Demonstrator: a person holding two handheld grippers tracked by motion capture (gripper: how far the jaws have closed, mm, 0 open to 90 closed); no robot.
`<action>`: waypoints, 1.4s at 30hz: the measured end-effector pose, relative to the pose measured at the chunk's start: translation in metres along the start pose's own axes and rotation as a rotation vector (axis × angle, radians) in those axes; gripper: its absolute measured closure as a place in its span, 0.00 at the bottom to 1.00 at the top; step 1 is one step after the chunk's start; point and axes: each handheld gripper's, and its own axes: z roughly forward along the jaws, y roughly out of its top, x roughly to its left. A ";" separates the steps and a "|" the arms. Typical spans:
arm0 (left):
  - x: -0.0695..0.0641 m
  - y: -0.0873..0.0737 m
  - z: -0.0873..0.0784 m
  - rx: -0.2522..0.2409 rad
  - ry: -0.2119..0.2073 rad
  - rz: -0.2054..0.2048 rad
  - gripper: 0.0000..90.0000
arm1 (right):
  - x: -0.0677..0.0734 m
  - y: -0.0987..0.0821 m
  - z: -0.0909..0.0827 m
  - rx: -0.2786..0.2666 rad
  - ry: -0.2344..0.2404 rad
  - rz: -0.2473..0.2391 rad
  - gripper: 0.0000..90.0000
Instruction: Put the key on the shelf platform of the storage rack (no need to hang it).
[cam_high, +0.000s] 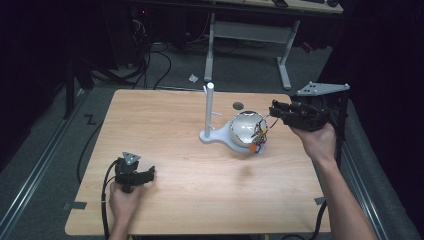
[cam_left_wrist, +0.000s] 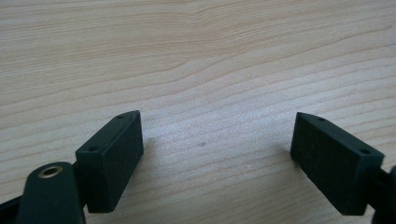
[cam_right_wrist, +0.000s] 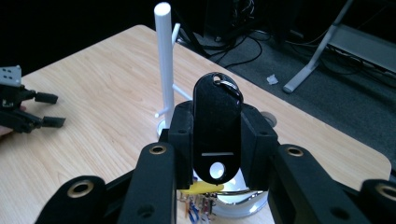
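My right gripper (cam_right_wrist: 217, 140) is shut on a flat black key fob (cam_right_wrist: 217, 126) that stands upright between its jaws, a metal ring at its top. In the high view the right gripper (cam_high: 275, 109) hangs over the table's right side. A bunch of keys and coloured tags (cam_high: 259, 138) dangles below it at the rim of a shiny metal bowl (cam_high: 243, 126). Beside the bowl stands a white stand with an upright post (cam_high: 209, 107) and short pegs. My left gripper (cam_high: 149, 174) rests low at the front left, open, with bare wood between its jaws (cam_left_wrist: 217, 140).
The stand's white base (cam_high: 214, 136) touches the bowl at the table's middle. A small dark disc (cam_high: 238, 105) lies behind the bowl. Beyond the far table edge are a desk frame (cam_high: 285, 60) and cables on the floor.
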 end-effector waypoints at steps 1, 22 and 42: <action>0.000 0.000 0.000 0.001 0.000 0.001 0.19 | -0.001 0.005 0.001 -0.002 -0.003 -0.004 0.78; 0.000 0.000 0.000 0.000 0.001 -0.001 0.19 | -0.018 0.030 0.029 0.007 -0.028 0.033 0.78; 0.000 0.000 0.000 0.000 0.000 0.000 0.19 | -0.024 0.014 0.066 0.069 -0.014 0.078 0.78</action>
